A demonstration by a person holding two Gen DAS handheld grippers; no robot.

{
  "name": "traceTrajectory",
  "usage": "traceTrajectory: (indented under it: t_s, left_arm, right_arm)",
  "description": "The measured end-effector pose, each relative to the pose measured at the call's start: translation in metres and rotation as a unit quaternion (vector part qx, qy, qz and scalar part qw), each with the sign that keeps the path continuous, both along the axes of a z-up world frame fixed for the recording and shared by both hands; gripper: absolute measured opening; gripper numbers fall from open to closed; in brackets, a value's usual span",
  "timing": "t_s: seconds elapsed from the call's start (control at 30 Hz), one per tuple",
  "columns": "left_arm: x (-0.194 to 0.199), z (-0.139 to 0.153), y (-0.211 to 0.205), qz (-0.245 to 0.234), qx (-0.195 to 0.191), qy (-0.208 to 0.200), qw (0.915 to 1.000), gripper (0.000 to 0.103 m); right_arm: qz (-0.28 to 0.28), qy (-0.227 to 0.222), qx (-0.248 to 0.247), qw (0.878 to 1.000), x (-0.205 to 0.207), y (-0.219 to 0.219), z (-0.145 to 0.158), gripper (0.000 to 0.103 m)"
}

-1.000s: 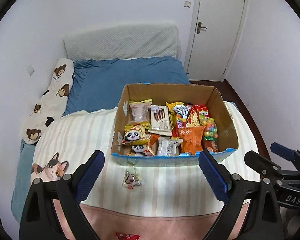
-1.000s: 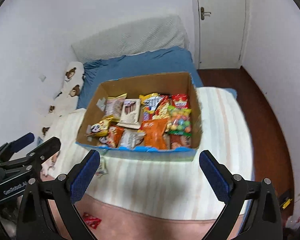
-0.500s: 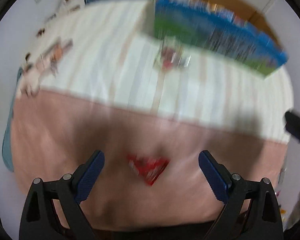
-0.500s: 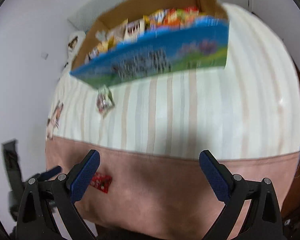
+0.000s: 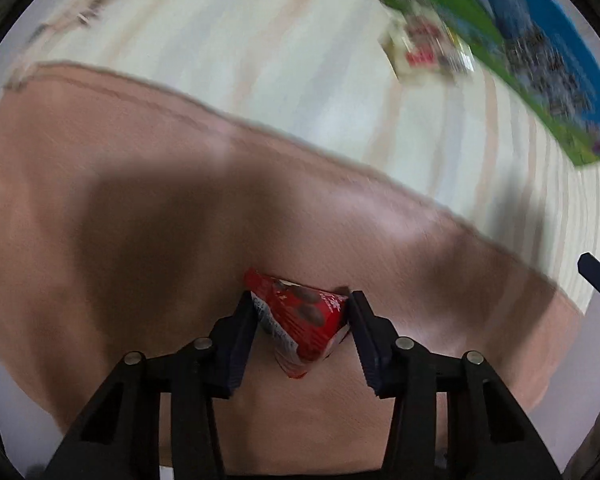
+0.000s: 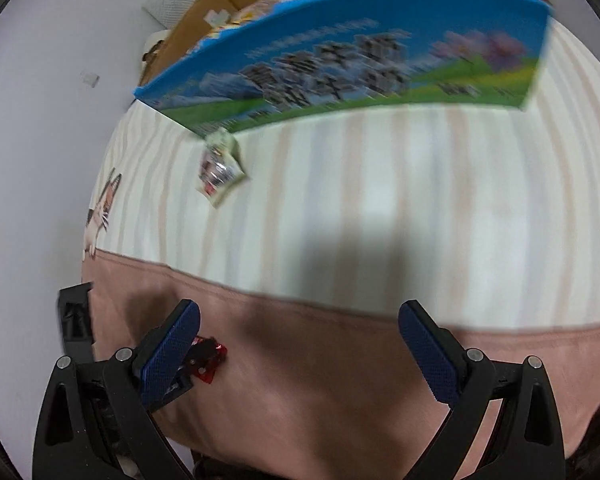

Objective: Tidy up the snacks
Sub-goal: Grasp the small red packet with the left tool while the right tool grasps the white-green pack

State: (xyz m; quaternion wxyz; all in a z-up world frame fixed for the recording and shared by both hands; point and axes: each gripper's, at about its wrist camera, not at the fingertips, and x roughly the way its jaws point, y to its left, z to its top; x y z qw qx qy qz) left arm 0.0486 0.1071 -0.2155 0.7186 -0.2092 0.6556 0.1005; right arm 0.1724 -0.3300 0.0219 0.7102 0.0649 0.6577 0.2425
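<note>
Blanket [image 6: 380, 208] striped cream toward the far side, plain pink band [image 6: 320, 380] along the near edge. Broad bare stretch across the stripes and the pink band's right half. One cardboard box [image 6: 360, 60] of snacks at the far edge, blue-and-green printed wall facing near. Two loose snacks outside it: one pale packet [image 6: 220, 172] touching the box's near-left corner, one red packet [image 5: 300, 320] on the pink band near the left edge. Two grippers. Left gripper [image 5: 302, 320] closing on the red packet, pads pressing both its sides, packet resting on the blanket. Right gripper [image 6: 300, 344] spread wide over bare pink, nothing between its pads.
</note>
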Motion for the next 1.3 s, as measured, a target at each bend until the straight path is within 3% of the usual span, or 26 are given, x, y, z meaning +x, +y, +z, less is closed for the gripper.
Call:
traceTrajectory:
  t_s: [0.2,0.33,0.47,0.63,0.7,0.77,0.8,0.83,1.13,1.2,1.3]
  left_arm:
    - [0.046,0.028,0.052,0.036,0.047,-0.036,0.9976,0.040]
    - [0.080,0.027,0.074,0.038,0.071,-0.039,0.9960,0.040]
    - [0.097,0.021,0.085,0.031,0.071,-0.032,0.9965,0.040]
    - [0.088,0.021,0.082,0.015,0.071,-0.032,0.9968,0.040]
    - [0.087,0.021,0.076,0.011,0.070,-0.032,0.9970,0.041]
    - [0.088,0.025,0.080,0.009,0.069,-0.031,0.9971,0.041]
    - [0.086,0.026,0.084,0.009,0.070,-0.032,0.9970,0.041]
    - [0.084,0.029,0.084,0.009,0.070,-0.033,0.9970,0.041]
    - [0.046,0.062,0.089,0.013,0.063,-0.058,0.9963,0.053]
    - [0.030,0.062,0.086,0.027,0.040,-0.052,0.9975,0.067]
    - [0.006,0.050,0.087,0.074,-0.021,-0.034,0.9965,0.068]
  right_arm:
    - [0.023,-0.037,0.018,0.999,0.032,0.070,-0.004,0.101]
    - [0.045,-0.071,0.000,0.996,0.051,0.119,-0.016,0.099]
    - [0.056,-0.073,-0.018,0.996,0.065,0.149,-0.035,0.087]
    - [0.074,-0.076,-0.039,0.994,0.070,0.173,-0.054,0.070]
    - [0.081,-0.086,-0.050,0.992,0.069,0.178,-0.057,0.055]
    - [0.087,-0.092,-0.052,0.990,0.068,0.180,-0.056,0.052]
    - [0.090,-0.095,-0.052,0.990,0.066,0.181,-0.055,0.041]
    - [0.094,-0.098,-0.053,0.989,0.065,0.180,-0.053,0.040]
    - [0.106,-0.064,-0.057,0.991,0.036,0.144,-0.048,0.040]
    - [0.099,-0.050,-0.057,0.992,0.023,0.128,-0.048,0.040]
    - [0.081,-0.034,-0.055,0.995,0.004,0.104,-0.049,0.040]
